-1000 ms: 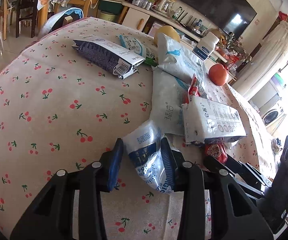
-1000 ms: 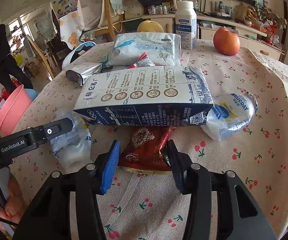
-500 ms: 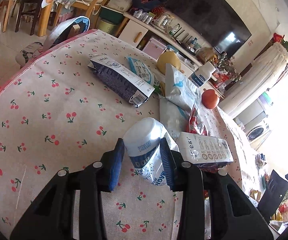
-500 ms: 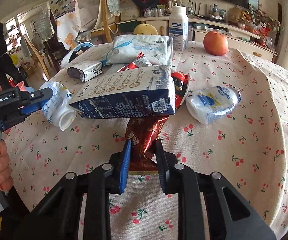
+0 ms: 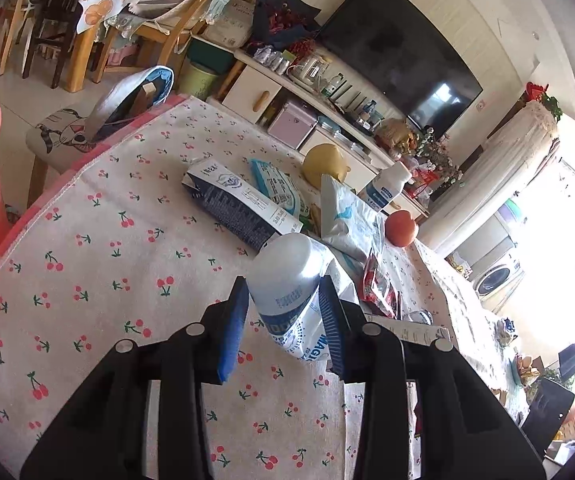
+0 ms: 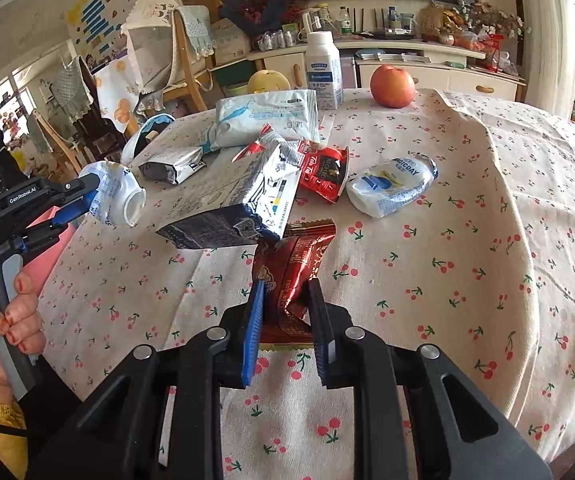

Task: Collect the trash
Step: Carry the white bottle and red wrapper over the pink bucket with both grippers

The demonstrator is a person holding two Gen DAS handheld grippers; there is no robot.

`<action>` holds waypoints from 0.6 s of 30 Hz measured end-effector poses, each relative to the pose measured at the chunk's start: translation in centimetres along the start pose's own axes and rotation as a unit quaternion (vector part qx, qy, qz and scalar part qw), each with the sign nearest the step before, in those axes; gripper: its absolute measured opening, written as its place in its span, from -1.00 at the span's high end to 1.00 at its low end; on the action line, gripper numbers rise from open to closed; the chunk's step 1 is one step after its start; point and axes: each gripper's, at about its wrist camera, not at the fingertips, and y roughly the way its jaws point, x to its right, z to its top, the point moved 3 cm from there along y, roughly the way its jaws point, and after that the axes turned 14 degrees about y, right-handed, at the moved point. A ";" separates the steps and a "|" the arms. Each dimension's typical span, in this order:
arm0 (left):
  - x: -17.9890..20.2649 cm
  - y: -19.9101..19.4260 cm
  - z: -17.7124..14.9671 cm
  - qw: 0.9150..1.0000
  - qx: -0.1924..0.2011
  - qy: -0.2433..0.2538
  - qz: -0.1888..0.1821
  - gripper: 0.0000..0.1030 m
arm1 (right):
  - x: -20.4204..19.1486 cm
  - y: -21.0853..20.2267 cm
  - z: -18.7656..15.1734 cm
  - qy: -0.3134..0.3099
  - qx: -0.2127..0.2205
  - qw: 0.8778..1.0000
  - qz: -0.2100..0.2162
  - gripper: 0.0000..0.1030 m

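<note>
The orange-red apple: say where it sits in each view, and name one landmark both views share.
Left wrist view: the apple sits right of centre, beyond the white pouch.
Right wrist view: the apple sits top centre, at the table's far edge.
Shared landmark: the upright white bottle beside it.

Sunlit room (dark television [image 5: 399, 56]), wooden chairs [image 5: 67, 40]
</note>
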 end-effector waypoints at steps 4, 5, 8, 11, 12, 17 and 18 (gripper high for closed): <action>-0.9 -1.3 0.8 1.000 0.021 -0.004 0.004 0.26 | -0.9 -1.7 0.6 0.006 0.024 1.000 0.001 0.54; -1.3 -1.7 1.0 1.000 0.027 -0.004 0.009 0.26 | -1.3 -2.1 0.8 0.006 0.030 1.000 0.003 0.54; -2.5 -3.0 1.6 0.998 0.047 -0.007 0.033 0.26 | -3.6 -2.9 1.7 -0.005 0.042 0.999 0.024 0.54; -4.5 -4.3 2.3 0.996 0.065 -0.019 0.061 0.26 | -7.4 -3.4 2.5 -0.033 0.050 0.997 0.055 0.54; -5.2 -4.8 2.5 0.995 0.071 -0.023 0.071 0.26 | -8.8 -3.5 2.7 -0.041 0.050 0.996 0.066 0.54; -8.9 -7.5 3.4 0.985 0.104 -0.046 0.134 0.26 | -16.7 -2.3 2.7 -0.084 0.025 0.987 0.138 0.54; -9.7 -8.1 3.6 0.982 0.109 -0.052 0.146 0.26 | -18.2 -1.8 2.6 -0.092 0.018 0.984 0.150 0.54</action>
